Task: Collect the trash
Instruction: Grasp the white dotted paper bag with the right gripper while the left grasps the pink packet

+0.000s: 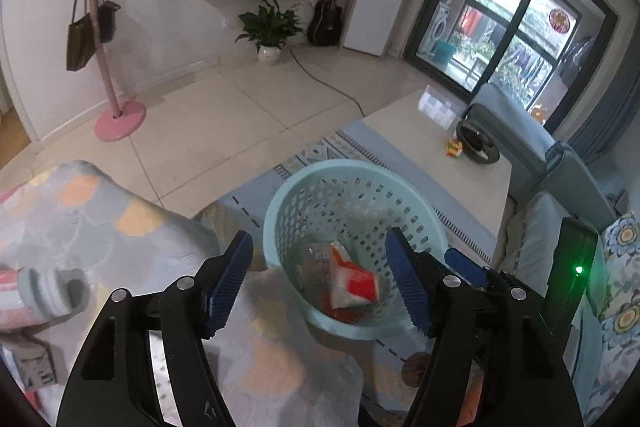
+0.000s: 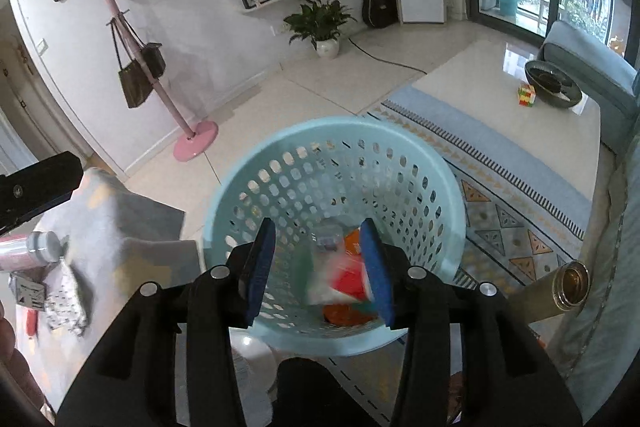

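A light blue perforated basket [image 1: 352, 183] stands on the rug; it also shows in the right wrist view [image 2: 336, 135]. Inside lie a red-and-white wrapper [image 1: 354, 281] and a clear plastic cup [image 1: 314, 259]. My left gripper [image 1: 320, 279] is open and empty, above the basket's near left side. My right gripper [image 2: 320, 267] is open over the basket's mouth; a blurred red-and-white wrapper [image 2: 340, 283] shows between its fingers, apparently loose inside the basket. The right gripper's blue tip [image 1: 466, 267] shows at the basket's right in the left wrist view.
A patterned blanket [image 1: 100, 219] lies at the left, with a pink bottle [image 2: 24, 251] and small packets [image 2: 64, 299] on it. A gold bottle [image 2: 560, 291] lies at right. A white table [image 2: 508, 95] holds a dark bowl [image 2: 554, 83] and a puzzle cube [image 2: 526, 95]. A pink coat stand [image 1: 118, 115] is behind.
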`<state>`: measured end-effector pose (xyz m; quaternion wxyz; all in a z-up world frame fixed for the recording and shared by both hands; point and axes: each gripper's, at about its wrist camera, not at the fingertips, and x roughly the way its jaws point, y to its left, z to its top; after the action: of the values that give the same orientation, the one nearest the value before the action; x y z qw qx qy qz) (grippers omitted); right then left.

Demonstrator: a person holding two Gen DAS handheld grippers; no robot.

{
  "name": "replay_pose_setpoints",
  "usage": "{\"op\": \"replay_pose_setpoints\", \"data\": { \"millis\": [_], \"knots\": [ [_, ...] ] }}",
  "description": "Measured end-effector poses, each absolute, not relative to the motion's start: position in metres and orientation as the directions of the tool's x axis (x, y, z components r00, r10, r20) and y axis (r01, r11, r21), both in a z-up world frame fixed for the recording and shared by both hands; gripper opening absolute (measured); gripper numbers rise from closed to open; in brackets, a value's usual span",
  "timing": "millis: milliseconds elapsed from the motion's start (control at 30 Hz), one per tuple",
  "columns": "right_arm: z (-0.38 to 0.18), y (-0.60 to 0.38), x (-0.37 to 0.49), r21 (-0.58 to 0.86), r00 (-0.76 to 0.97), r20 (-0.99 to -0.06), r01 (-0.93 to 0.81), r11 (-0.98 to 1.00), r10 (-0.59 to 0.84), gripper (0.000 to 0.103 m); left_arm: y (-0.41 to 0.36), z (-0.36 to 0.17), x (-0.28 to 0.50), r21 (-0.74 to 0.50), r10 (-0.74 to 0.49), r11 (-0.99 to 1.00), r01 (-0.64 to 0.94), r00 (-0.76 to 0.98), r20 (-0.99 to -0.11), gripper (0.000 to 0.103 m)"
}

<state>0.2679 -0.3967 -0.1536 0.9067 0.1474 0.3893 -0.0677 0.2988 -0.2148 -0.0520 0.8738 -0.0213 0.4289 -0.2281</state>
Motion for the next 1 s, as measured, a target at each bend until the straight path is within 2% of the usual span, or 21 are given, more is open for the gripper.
{"op": "replay_pose_setpoints", "data": {
  "millis": [467,633,800,933,1000],
  "knots": [
    [-0.064,-0.299,0.216,0.184,0.806,-0.581,-0.005,0.983,0.113,0.048,-0.118,0.023,0.219,-0.260,-0.395,0.919,0.297,0.687,-0.610,0.067],
    [-0.048,-0.256,0.203,0.152,0.816,-0.548,-0.117,0.981,0.182,0.054,-0.059,0.040,0.185,-0.267,-0.342,0.937,0.225,0.744,-0.574,0.067],
    [-0.051,-0.220,0.202,0.130,0.799,-0.556,-0.189,0.973,0.230,0.060,0.007,0.037,0.155,-0.267,-0.251,0.957,0.113,0.785,-0.566,0.067],
    [-0.064,-0.199,0.205,0.130,0.774,-0.576,-0.231,0.964,0.263,0.075,0.047,0.021,0.144,-0.275,-0.207,0.960,0.046,0.777,-0.594,0.067],
    [-0.073,-0.191,0.212,0.123,0.760,-0.593,-0.242,0.962,0.267,0.083,0.063,0.006,0.142,-0.264,-0.168,0.965,-0.001,0.768,-0.618,0.074]
  ]
}}
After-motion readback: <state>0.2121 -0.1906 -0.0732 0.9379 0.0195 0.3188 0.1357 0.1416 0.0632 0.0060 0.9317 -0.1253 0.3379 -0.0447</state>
